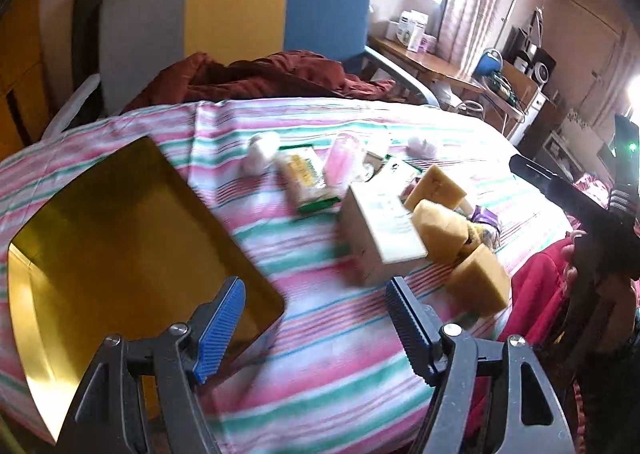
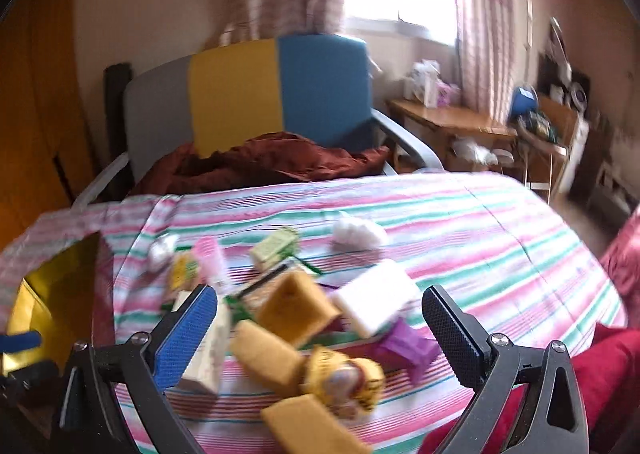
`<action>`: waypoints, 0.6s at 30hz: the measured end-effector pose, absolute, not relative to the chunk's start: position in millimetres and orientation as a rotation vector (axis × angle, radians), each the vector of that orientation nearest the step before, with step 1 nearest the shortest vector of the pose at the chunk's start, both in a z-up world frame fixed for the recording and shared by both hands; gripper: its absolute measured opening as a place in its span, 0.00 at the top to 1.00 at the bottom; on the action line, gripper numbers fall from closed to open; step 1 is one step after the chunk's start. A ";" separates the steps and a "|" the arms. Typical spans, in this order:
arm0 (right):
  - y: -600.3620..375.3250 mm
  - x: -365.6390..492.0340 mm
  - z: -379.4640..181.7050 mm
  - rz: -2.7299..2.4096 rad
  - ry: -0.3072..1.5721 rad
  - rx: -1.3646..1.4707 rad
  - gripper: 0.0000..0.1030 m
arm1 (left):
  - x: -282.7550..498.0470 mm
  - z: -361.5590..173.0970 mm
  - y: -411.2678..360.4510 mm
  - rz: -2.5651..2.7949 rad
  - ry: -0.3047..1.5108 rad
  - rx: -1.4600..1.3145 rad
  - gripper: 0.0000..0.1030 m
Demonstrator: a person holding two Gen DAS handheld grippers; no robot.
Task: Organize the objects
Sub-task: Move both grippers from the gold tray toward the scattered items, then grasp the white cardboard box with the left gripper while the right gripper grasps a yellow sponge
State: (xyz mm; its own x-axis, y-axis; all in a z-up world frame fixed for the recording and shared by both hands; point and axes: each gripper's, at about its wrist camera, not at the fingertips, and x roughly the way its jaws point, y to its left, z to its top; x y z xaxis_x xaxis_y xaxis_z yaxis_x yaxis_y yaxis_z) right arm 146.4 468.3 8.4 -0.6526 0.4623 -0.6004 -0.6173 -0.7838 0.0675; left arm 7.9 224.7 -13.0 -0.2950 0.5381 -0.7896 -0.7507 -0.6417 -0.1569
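A gold tray (image 1: 120, 238) lies at the left on the striped cloth (image 1: 320, 354); it also shows in the right wrist view (image 2: 56, 286). A pile of small things sits right of it: yellow sponge blocks (image 1: 440, 225) (image 2: 296, 306), a cream box (image 1: 380, 230), a green-and-white packet (image 1: 308, 177), a pink bottle (image 1: 340, 157), cotton balls (image 2: 356, 234), a purple packet (image 2: 408, 346), a white block (image 2: 376, 302). My left gripper (image 1: 316, 326) is open and empty, between tray and pile. My right gripper (image 2: 320, 338) is open over the sponges, holding nothing.
A grey, yellow and blue chair (image 2: 256, 101) with a red cloth (image 2: 272, 161) on its seat stands behind the table. A wooden desk (image 2: 448, 117) with clutter is at the back right. Red fabric (image 2: 608, 374) lies at the right edge.
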 end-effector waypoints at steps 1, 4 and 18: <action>475.8 151.2 7.2 2.382 0.387 -0.757 0.00 | 6.5 -15.4 231.2 1.987 0.321 -1.099 0.28; 496.4 164.1 0.1 2.367 0.502 -0.707 0.00 | 3.8 -19.5 253.3 1.934 0.325 -1.118 0.28; 520.9 170.1 -17.2 2.366 0.734 -0.688 0.00 | -10.8 -60.4 346.8 1.858 0.475 -1.222 0.29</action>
State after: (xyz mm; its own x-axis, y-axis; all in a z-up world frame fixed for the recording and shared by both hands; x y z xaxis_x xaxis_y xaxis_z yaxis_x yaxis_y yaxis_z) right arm 170.1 520.9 -17.2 -0.7095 0.3569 -0.6076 -0.6381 -0.6913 0.3390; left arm -10.8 346.8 -60.4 -0.1709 0.4384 -0.8824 -0.8082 -0.5746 -0.1290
